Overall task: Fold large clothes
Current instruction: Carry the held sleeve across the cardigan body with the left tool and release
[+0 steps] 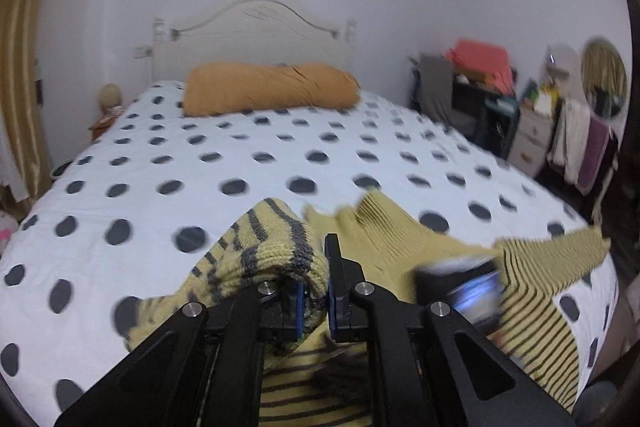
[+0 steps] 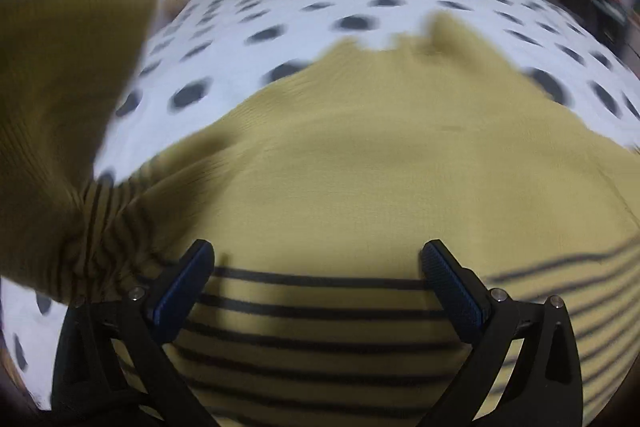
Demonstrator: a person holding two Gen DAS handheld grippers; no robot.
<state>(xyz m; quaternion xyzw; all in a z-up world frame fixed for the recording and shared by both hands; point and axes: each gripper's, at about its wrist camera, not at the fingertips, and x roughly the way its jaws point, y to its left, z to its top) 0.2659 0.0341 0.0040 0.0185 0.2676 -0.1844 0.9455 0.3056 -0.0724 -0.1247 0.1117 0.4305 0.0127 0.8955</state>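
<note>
One sweater (image 1: 276, 247) in left tongs (image 1: 316, 267)

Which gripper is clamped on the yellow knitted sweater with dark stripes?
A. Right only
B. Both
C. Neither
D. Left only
D: the left gripper pinches a fold of the yellow knitted sweater, while the right gripper stands wide open above it.
</note>
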